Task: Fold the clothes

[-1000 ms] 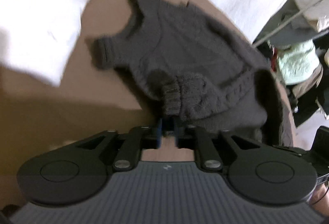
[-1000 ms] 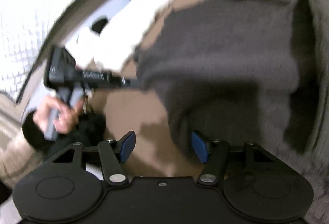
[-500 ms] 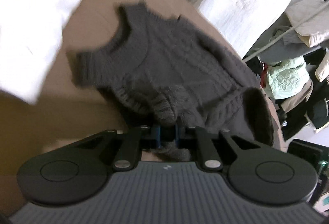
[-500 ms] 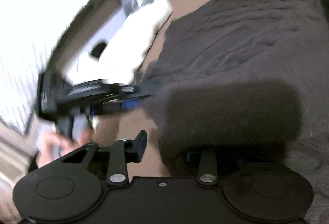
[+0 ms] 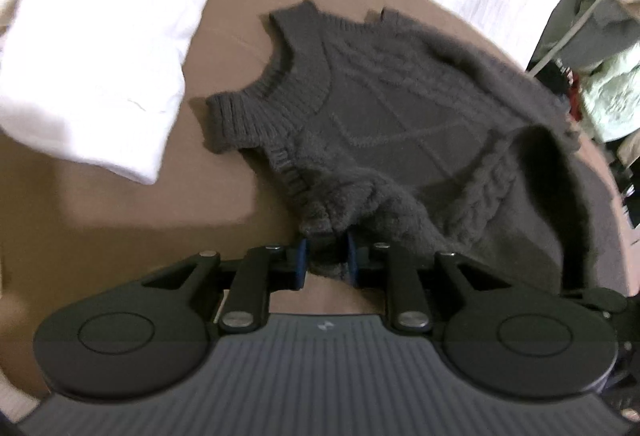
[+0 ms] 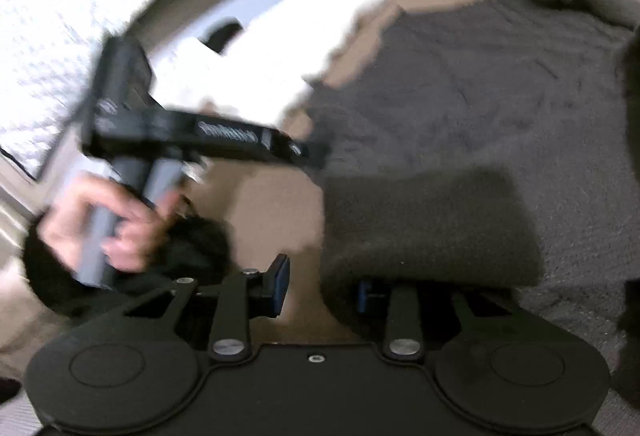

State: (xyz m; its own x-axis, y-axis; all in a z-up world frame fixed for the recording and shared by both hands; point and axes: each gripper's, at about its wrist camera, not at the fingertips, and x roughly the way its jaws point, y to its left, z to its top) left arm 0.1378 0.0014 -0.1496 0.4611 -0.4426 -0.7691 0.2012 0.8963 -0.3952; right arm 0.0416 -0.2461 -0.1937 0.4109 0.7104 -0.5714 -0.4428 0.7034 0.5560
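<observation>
A dark grey cable-knit sweater (image 5: pixel 400 108) lies spread on the brown table (image 5: pixel 100 216). My left gripper (image 5: pixel 326 264) holds a bunch of its near edge between the blue pads and lifts it a little; its jaws are opening slightly. In the right wrist view the same left gripper (image 6: pixel 316 156) meets the sweater (image 6: pixel 480 96) at its side, held by a hand (image 6: pixel 120 224). My right gripper (image 6: pixel 322 290) stands at the hem. A raised fold of knit covers its right finger (image 6: pixel 364 294), and bare table shows beside the left pad (image 6: pixel 280 284). Its jaws are opening a little.
A folded white cloth (image 5: pixel 100 36) lies on the table left of the sweater, and it shows behind the sweater as white cloth (image 6: pixel 280 48) in the right wrist view. White drapes hang behind the table. A heap of clothes with a pale green garment (image 5: pixel 608 96) sits off the table's right edge.
The left gripper closed on the sweater's near edge and raised it. The right gripper's jaws narrowed as it moved in against the hem, and a fold of knit now lies over its right finger.
</observation>
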